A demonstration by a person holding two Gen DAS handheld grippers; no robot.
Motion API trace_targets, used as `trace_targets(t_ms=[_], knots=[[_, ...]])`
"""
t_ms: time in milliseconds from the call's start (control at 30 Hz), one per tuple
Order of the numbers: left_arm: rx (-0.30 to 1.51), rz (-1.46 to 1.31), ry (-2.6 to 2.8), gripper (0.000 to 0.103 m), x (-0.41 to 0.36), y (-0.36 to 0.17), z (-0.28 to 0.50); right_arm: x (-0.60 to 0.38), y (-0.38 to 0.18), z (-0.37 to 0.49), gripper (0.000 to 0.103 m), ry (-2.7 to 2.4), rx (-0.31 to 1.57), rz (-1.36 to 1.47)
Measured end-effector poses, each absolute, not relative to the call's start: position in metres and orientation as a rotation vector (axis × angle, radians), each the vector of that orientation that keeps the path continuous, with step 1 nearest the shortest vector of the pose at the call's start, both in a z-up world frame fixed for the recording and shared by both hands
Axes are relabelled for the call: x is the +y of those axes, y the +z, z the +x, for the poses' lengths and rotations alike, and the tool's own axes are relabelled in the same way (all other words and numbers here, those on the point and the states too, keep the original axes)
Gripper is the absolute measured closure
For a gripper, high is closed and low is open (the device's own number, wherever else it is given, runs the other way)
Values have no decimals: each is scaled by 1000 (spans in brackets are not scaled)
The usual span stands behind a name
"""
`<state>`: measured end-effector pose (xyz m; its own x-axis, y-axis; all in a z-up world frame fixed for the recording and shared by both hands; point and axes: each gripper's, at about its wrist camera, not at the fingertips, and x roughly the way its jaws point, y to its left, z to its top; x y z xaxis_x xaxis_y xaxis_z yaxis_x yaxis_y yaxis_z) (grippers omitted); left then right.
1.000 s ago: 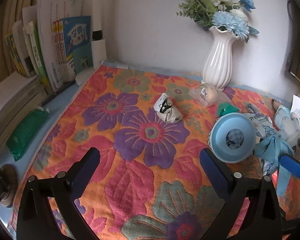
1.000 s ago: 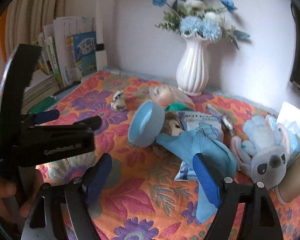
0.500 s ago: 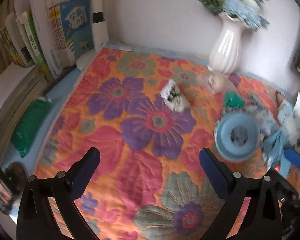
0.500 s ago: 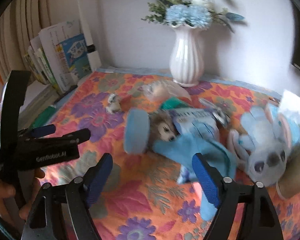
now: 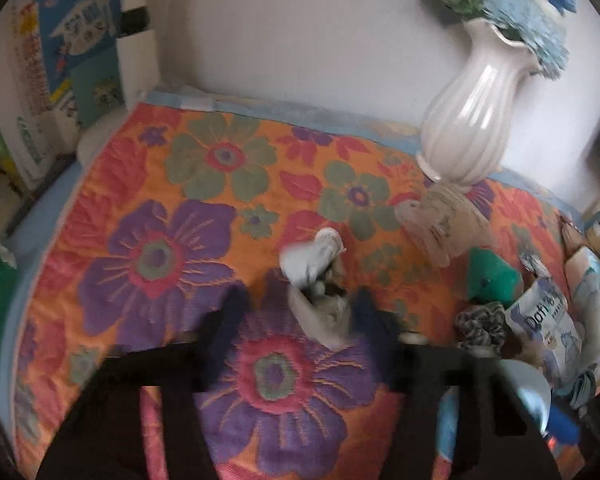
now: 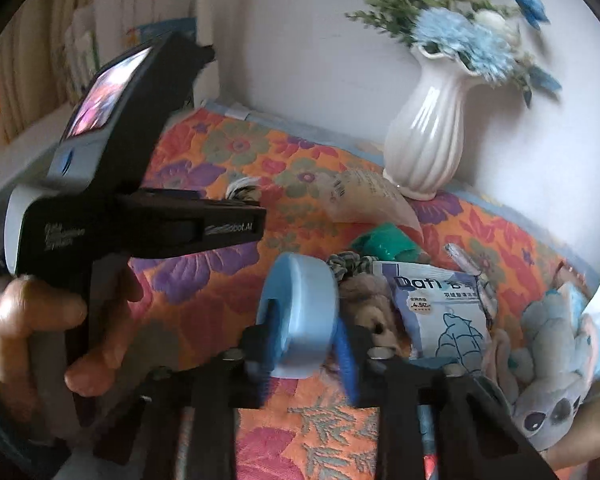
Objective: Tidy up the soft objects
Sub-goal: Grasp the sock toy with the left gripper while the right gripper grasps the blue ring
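Observation:
In the left wrist view my left gripper (image 5: 300, 308) has its fingers on either side of a small white crumpled soft toy (image 5: 316, 280) lying on the flowered cloth (image 5: 156, 256); the view is blurred and the fingers stand a little apart from it. In the right wrist view my right gripper (image 6: 304, 344) is closed around the round blue hat (image 6: 300, 312) of a brown-haired doll (image 6: 376, 312). A blue-grey plush animal (image 6: 552, 356) lies at the right. The left gripper's body (image 6: 140, 216) fills the left of that view.
A white vase (image 5: 472, 120) with blue flowers stands at the back right. A clear plastic bag (image 5: 440, 220), a green bundle (image 5: 492, 276), a grey scrunchie (image 5: 480, 324) and a printed packet (image 6: 436, 312) lie nearby. Books (image 5: 72, 64) stand at the back left.
My left gripper has moved forward and narrowed around the white toy. My right gripper has moved onto the doll's blue hat and closed on it.

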<state>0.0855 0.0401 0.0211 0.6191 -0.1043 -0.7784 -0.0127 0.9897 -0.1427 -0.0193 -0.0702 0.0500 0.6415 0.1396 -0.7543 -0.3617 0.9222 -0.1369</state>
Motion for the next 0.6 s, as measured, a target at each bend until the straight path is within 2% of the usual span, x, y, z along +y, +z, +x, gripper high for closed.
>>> trace_targets(t_ms=[67,233,467,600], knots=[[883,-119,-55,82,36,25,81,-69,51,-26,86,297,812,-303],[831,-124,-64,83,39,42,53,-74,67,-47,86,348,822,-214],[817,-181,-112,83,52,48,4,-104,61,-67,86,530,1071,155],[797,-173,-155,83,48,33,-9,-105,40,-74,86,468,1120,134]])
